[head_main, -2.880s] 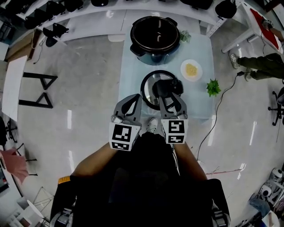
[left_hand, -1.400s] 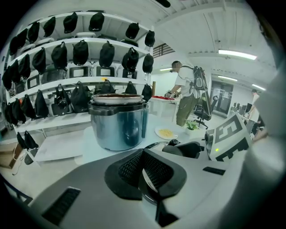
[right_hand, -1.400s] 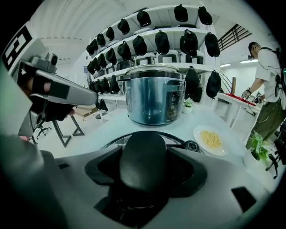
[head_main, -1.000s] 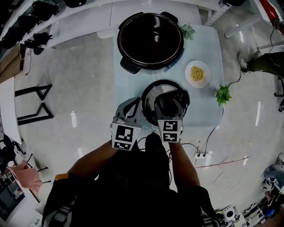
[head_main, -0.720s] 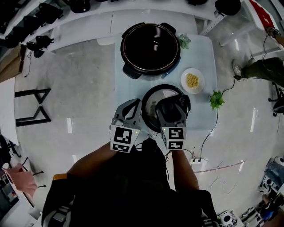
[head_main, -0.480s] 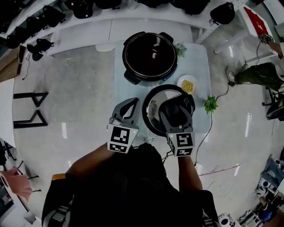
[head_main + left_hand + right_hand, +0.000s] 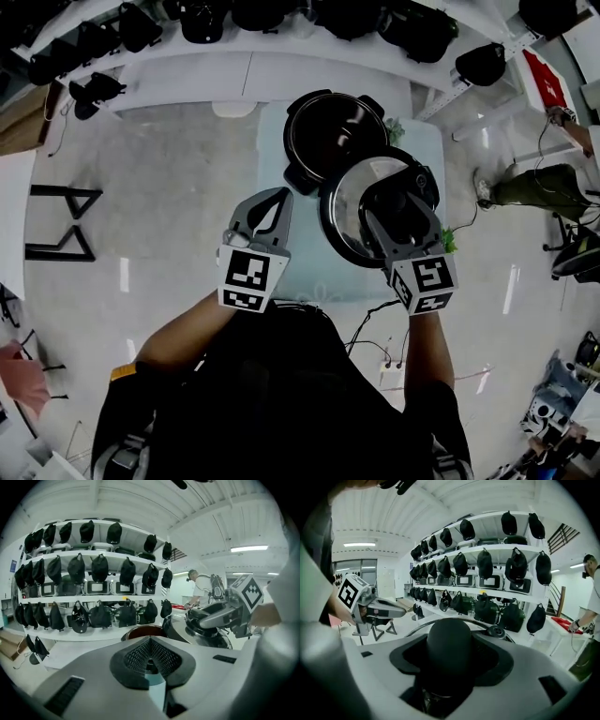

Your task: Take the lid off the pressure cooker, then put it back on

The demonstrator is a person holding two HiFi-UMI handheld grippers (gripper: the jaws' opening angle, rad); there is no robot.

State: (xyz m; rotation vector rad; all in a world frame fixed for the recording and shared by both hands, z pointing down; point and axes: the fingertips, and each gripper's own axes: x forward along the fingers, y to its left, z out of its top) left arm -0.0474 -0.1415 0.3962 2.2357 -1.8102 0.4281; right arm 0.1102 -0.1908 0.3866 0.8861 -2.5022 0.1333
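Above the table (image 7: 302, 274), my right claw (image 7: 384, 202) pinches the knob (image 7: 449, 651) of the lid (image 7: 345, 214), which hangs beside the open pot (image 7: 333, 131). My left claw (image 7: 279, 195) is pressed together, empty. Replacing looks next: centre it over the pot, lower level.

We lose the near rim of the cooker (image 7: 333, 131) behind the lid (image 7: 361, 195), much of the table (image 7: 309, 272) too; a person (image 7: 530, 183) is cropped at right.
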